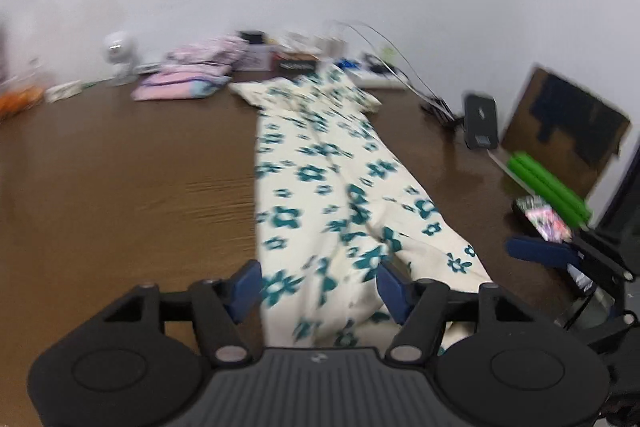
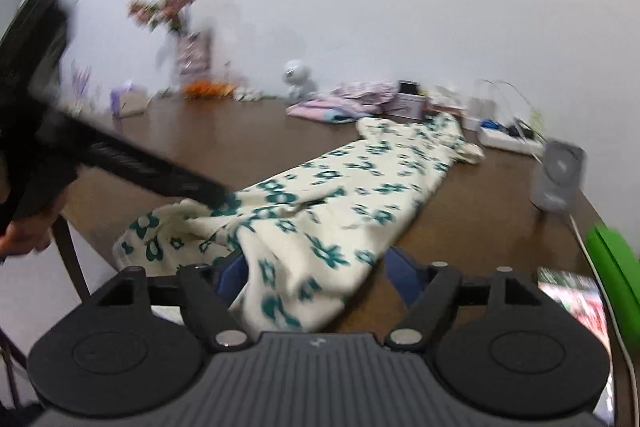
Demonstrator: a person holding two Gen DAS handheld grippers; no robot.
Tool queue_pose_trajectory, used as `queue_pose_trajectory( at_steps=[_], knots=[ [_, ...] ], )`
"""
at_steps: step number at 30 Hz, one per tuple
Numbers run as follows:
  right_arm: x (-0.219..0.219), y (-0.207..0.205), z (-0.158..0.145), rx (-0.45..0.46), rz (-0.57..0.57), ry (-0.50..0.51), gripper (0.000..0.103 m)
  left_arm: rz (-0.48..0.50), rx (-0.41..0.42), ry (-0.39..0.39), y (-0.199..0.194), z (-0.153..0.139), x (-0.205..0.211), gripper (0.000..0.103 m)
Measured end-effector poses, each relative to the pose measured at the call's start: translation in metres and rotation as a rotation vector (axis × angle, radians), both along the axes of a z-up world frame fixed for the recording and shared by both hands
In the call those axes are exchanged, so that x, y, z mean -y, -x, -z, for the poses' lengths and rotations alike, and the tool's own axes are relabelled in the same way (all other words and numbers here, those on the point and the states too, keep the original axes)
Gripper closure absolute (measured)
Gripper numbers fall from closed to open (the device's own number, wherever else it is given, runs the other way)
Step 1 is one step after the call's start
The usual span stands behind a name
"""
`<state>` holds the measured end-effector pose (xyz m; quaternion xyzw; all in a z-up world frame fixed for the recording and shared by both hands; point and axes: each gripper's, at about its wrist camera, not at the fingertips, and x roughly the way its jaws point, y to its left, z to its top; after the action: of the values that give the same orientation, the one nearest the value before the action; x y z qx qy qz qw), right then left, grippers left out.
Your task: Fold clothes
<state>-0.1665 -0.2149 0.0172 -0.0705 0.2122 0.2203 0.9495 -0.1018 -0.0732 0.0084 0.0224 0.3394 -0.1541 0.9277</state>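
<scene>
floral garment (image 1: 320, 179) lay lengthwise on table (image 1: 128, 163), long axis near-to-far; both claws at near hem, left claw (image 1: 318, 285) and right claw (image 2: 320, 273) apart, cloth between, unclamped.

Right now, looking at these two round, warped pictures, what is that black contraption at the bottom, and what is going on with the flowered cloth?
There is no robot here. A person holds a black two-fingered clamp in each hand, and each clamp carries a wide-angle camera looking along its blue-padded fingers.

One picture comes from the left gripper, the other from the right gripper. Each also catches the other tool at its edge.

On the dark brown wooden table lies a cream garment with teal flowers, stretched lengthwise, its near end at both clamps. Cloth lies between each pair of fingers, but both stand apart, so nothing looks pinched.

Behind it sits a pink folded pile, probably finished clothes. The pictures are blurred, so finer detail is uncertain.
</scene>
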Motion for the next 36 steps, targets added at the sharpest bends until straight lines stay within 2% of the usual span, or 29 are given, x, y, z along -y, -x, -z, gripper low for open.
queue_pose_trajectory(
  at_steps=[1, 3, 4, 5, 6, 7, 8, 9, 10, 12, 15, 16, 17, 18, 19, 20, 22, 26, 28, 30, 31, 32, 34, 36],
  knots=[
    [-0.007, -0.005, 0.001, -0.001, -0.008, 0.022, 0.029, 0.008, -0.005, -0.024, -0.006, 0.003, 0.005, 0.040],
    [-0.012, -0.018, 0.004, -0.041, 0.020, -0.001, 0.036, 0.010, -0.010, -0.042, -0.014, 0.011, 0.011, 0.041],
    [-0.011, -0.023, 0.006, -0.072, 0.033, -0.034, 0.051, 0.007, -0.013, -0.041, -0.016, 0.016, 0.012, 0.042],
    [-0.008, -0.030, 0.007, -0.109, 0.044, -0.075, 0.072, 0.001, -0.022, -0.038, -0.017, 0.019, 0.013, 0.047],
    [-0.004, -0.032, 0.008, -0.126, 0.052, -0.114, 0.080, -0.004, -0.028, -0.037, -0.017, 0.023, 0.013, 0.056],
    [0.000, -0.034, 0.009, -0.142, 0.061, -0.153, 0.086, -0.012, -0.031, -0.037, -0.018, 0.026, 0.013, 0.073],
    [0.004, -0.035, 0.009, -0.136, 0.088, -0.175, 0.091, -0.029, -0.022, -0.037, -0.018, 0.027, 0.011, 0.084],
    [0.010, -0.035, 0.008, -0.122, 0.129, -0.184, 0.093, -0.048, -0.026, -0.021, -0.019, 0.027, 0.004, 0.090],
    [0.015, -0.035, 0.008, -0.106, 0.171, -0.192, 0.094, -0.077, -0.038, 0.013, -0.021, 0.026, -0.006, 0.094],
    [0.029, -0.036, 0.008, -0.119, 0.227, -0.209, 0.094, -0.138, -0.069, 0.073, -0.025, 0.024, -0.025, 0.094],
    [0.042, -0.033, 0.009, -0.140, 0.258, -0.211, 0.093, -0.195, -0.093, 0.164, -0.025, 0.018, -0.050, 0.088],
    [0.042, -0.031, 0.009, -0.129, 0.261, -0.195, 0.088, -0.210, -0.090, 0.209, -0.024, 0.013, -0.055, 0.083],
    [0.039, -0.028, 0.007, -0.106, 0.270, -0.173, 0.073, -0.219, -0.086, 0.244, -0.024, 0.009, -0.059, 0.078],
    [0.036, -0.025, 0.005, -0.079, 0.269, -0.159, 0.063, -0.208, -0.074, 0.242, -0.025, 0.004, -0.056, 0.073],
    [0.032, -0.023, 0.003, -0.052, 0.267, -0.146, 0.048, -0.195, -0.060, 0.233, -0.027, -0.001, -0.053, 0.060],
    [0.029, -0.023, 0.000, -0.027, 0.255, -0.143, 0.043, -0.175, -0.036, 0.199, -0.030, -0.004, -0.045, 0.049],
    [0.022, -0.030, -0.003, -0.023, 0.224, -0.136, 0.043, -0.125, -0.010, 0.129, -0.040, -0.008, -0.028, 0.043],
    [0.012, -0.055, 0.002, -0.084, 0.188, -0.121, 0.042, -0.024, -0.025, 0.010, -0.072, -0.001, 0.005, 0.042],
    [0.009, -0.064, 0.004, -0.113, 0.185, -0.108, 0.043, -0.006, -0.047, -0.049, -0.085, 0.006, 0.019, 0.042],
    [0.005, -0.069, 0.007, -0.137, 0.183, -0.095, 0.044, 0.016, -0.060, -0.063, -0.094, 0.011, 0.025, 0.045],
    [0.004, -0.071, 0.009, -0.150, 0.179, -0.088, 0.051, 0.018, -0.064, -0.060, -0.097, 0.013, 0.025, 0.067],
    [0.004, -0.073, 0.011, -0.165, 0.175, -0.087, 0.060, -0.006, -0.072, -0.039, -0.100, 0.014, 0.020, 0.096],
    [0.005, -0.073, 0.016, -0.188, 0.171, -0.098, 0.067, -0.056, -0.088, 0.011, -0.105, 0.015, 0.007, 0.098],
    [0.008, -0.072, 0.018, -0.193, 0.175, -0.105, 0.073, -0.140, -0.107, 0.118, -0.103, 0.015, -0.020, 0.100]
  ],
)
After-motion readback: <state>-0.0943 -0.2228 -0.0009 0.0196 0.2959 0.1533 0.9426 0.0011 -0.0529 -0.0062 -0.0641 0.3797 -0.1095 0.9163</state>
